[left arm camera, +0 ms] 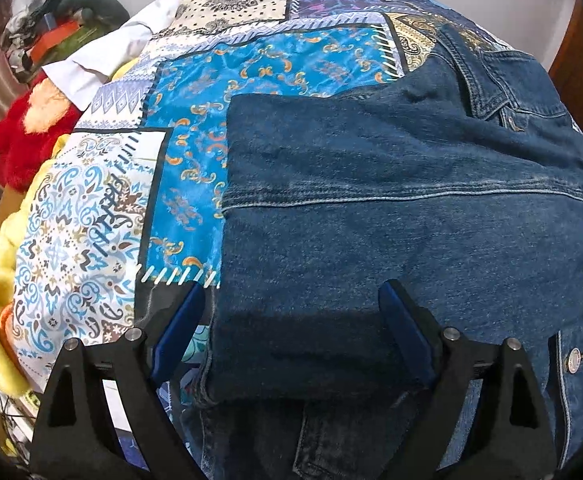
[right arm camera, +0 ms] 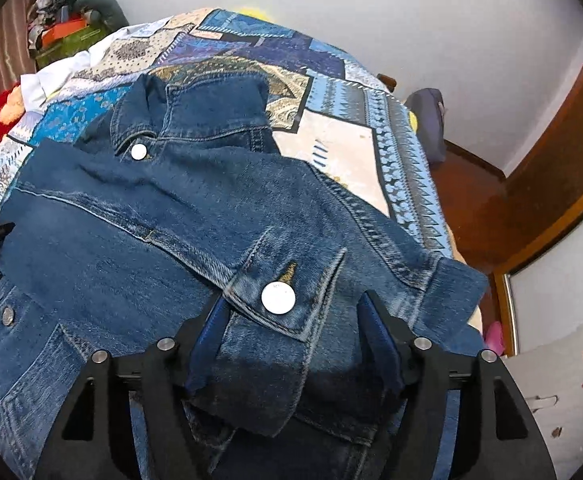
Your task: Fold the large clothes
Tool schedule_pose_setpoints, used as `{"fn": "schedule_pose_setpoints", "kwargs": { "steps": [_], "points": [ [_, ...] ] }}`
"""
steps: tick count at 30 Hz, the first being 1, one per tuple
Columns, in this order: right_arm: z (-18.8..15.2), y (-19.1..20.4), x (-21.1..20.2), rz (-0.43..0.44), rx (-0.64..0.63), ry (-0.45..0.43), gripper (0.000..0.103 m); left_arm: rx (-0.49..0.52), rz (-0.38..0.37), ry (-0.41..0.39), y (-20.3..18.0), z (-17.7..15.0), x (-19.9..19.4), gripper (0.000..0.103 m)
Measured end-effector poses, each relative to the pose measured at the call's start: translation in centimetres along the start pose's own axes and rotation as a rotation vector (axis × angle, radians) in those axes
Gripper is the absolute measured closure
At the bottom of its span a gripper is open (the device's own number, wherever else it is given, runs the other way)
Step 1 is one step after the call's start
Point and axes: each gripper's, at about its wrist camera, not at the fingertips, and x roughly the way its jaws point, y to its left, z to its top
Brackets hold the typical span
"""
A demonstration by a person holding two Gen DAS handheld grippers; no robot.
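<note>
A blue denim jacket (left arm camera: 391, 208) lies on a patchwork bedspread (left arm camera: 219, 92), collar at the far end. In the left wrist view a folded denim panel lies across it, its near edge between my left gripper's (left arm camera: 291, 312) wide-open blue fingers (left arm camera: 179, 320). In the right wrist view the jacket (right arm camera: 139, 232) shows a sleeve folded across the body. The sleeve cuff (right arm camera: 279, 304) with a silver button lies between my right gripper's (right arm camera: 291, 324) open fingers (right arm camera: 379, 332). The left gripper's tip shows at that view's left edge.
Red and yellow fluffy items (left arm camera: 23, 148) and a white cloth (left arm camera: 103, 56) lie along the bed's left side. A clutter pile (right arm camera: 67, 12) sits at the far left corner. A wooden door frame (right arm camera: 551, 168) and a white bag (right arm camera: 563, 384) stand on the right.
</note>
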Motion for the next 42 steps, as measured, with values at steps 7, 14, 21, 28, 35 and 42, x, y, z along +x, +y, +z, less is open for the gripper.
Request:
{"fn": "schedule_pose_setpoints", "kwargs": {
  "steps": [7, 14, 21, 28, 35, 42],
  "points": [
    [-0.5, -5.1, -6.1, 0.113, 0.178, -0.091, 0.037, 0.08, 0.041, -0.042, -1.0, 0.3, -3.3, 0.014],
    [-3.4, -12.8, -9.4, 0.106, 0.399, -0.097, 0.036, 0.135, -0.023, -0.195, -4.6, 2.9, -9.5, 0.014],
    [-9.7, -19.3, -7.6, 0.091, 0.602, 0.018, 0.035, 0.213, -0.16, -0.259, -11.6, 5.2, -12.4, 0.014],
    [-16.4, -22.0, -3.0, 0.158, 0.795, 0.163, 0.036, 0.321, -0.218, -0.209, -18.3, 4.9, -9.5, 0.014],
    [-18.0, -22.3, 0.6, 0.272, 0.918, 0.177, 0.036, 0.344, -0.24, -0.045, -21.8, 4.0, -4.4, 0.014],
    [-16.6, -22.2, 1.5, 0.298, 0.956, 0.13, 0.07, 0.357, -0.231, -0.007, -22.7, 3.5, -3.7, 0.014]
  ]
}}
